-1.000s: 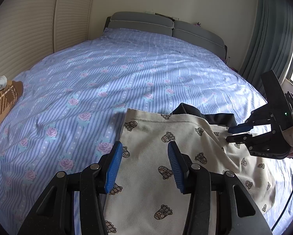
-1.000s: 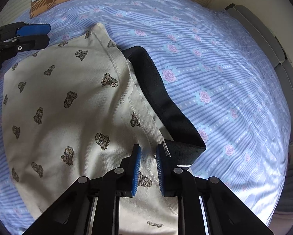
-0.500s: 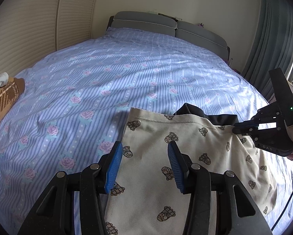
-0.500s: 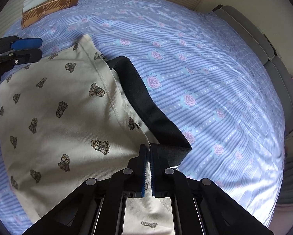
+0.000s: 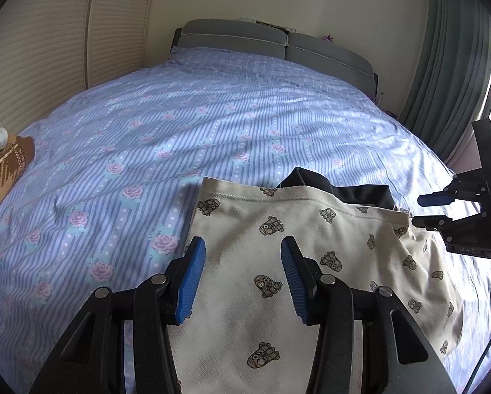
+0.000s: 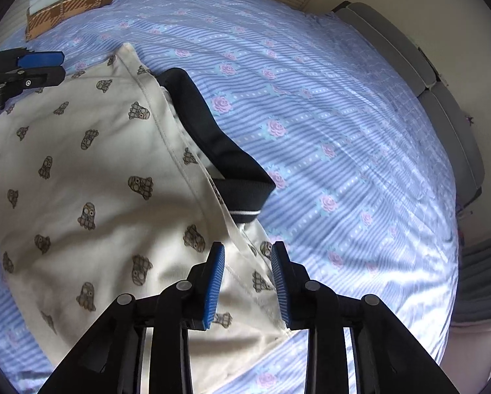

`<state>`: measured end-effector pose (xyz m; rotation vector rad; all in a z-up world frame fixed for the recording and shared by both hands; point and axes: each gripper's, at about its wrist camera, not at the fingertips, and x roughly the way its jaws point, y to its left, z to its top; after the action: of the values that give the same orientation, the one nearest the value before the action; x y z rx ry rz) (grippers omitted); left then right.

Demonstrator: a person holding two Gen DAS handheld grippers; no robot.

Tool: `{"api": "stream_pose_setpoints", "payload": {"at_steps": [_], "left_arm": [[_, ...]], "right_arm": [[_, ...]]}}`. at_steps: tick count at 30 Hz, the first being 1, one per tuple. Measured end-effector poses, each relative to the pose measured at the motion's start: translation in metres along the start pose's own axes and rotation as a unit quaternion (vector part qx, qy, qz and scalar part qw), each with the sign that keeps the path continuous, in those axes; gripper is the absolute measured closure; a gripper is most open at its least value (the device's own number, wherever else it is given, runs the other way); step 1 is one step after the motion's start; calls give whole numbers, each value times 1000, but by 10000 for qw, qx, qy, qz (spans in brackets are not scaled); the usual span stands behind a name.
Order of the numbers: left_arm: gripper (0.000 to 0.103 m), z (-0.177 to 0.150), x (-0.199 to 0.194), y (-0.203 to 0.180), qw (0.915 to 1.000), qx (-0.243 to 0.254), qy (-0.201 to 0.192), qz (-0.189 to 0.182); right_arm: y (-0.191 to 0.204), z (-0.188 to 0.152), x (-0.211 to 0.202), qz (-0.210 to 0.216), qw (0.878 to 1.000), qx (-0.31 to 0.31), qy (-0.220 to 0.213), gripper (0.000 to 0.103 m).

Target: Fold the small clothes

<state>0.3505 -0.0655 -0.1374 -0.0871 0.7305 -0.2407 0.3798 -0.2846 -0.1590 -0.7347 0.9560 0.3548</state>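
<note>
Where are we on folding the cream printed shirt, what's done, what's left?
Done: the cream shirt lies spread on the bed, its hem folded up near the dark collar. In hand: nothing gripped; the right tool is opening over the hem edge, and the left tool hovers open. Left: the shirt is one wide panel, so further folds remain.

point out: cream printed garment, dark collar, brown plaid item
cream printed garment [image 6: 91,164], right wrist view, flat middle panel
dark collar [image 6: 212,138], right wrist view, mid band
brown plaid item [image 6: 68,6], right wrist view, top face
</note>
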Motion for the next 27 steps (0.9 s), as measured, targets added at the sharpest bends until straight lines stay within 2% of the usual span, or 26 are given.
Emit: {"api": "stream_pose_setpoints", "payload": {"at_steps": [9, 15, 21, 24, 27], "left_arm": [[56, -5, 2, -12, 9999, 143, 23, -10], [56, -8, 9, -12, 9999, 136, 100, 21], [56, -8, 9, -13, 9998, 156, 97, 25], [56, -8, 10, -12, 9998, 140, 103, 23], [56, -8, 9, -10, 9999, 103, 95, 35]], "right_arm": [[5, -11, 17, -124, 9997, -28, 223, 74], [3, -16, 35, -366, 9978, 25, 552, 74], [-14, -27, 38, -854, 9924, 612, 647, 74], [-22, -34, 30, -972, 9872, 1148, 533, 74], [-28, -44, 16, -1087, 9764, 1843, 307, 74]]}}
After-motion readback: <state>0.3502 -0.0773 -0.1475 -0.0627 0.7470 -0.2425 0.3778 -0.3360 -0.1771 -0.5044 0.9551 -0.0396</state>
